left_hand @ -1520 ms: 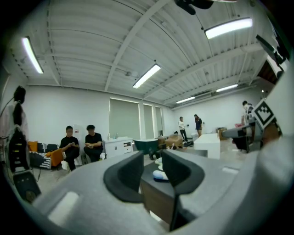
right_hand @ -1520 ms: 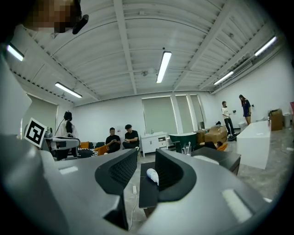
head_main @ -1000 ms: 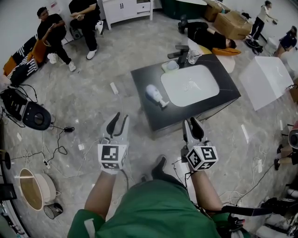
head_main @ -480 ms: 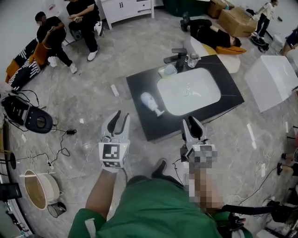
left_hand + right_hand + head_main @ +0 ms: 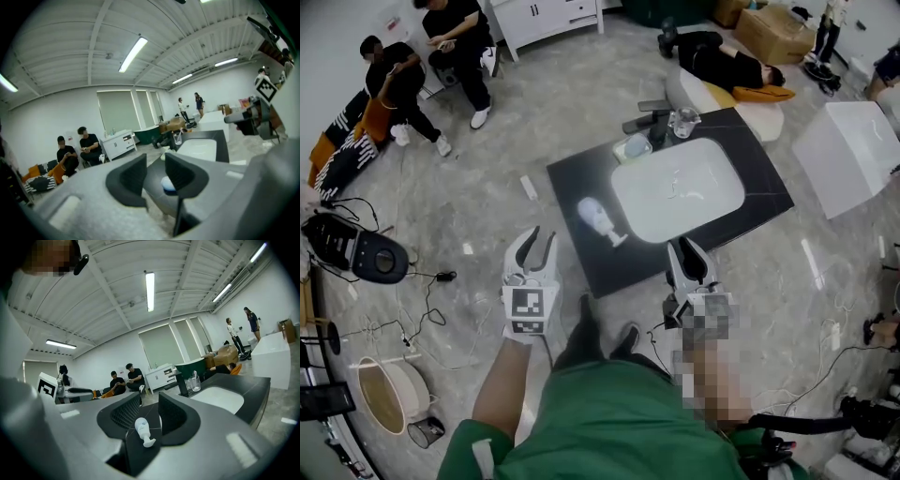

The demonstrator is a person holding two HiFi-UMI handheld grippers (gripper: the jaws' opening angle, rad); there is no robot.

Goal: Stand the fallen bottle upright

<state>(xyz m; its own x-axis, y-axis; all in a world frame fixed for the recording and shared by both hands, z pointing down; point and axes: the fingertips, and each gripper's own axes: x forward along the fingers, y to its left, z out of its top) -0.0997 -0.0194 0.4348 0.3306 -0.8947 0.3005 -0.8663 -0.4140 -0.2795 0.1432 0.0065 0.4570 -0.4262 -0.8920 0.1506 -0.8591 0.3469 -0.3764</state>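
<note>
White plastic pump bottle (image 5: 598,221) lies on its side on the glossy black counter (image 5: 570,178), beside the oval white basin (image 5: 677,190); left gripper (image 5: 539,236) and right gripper (image 5: 691,251) hover nearby, jaws apart, empty

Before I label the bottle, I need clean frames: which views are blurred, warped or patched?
Head view: wide-angle bend, even light, bottle small but clear; a mosaic patch hides the back of the right tongs. Left gripper view: strong fisheye, dark corners, bottle soft and half hidden behind the left tongs. Right gripper view: same fisheye, bottle crisp, ceiling lamp glaring.
</note>
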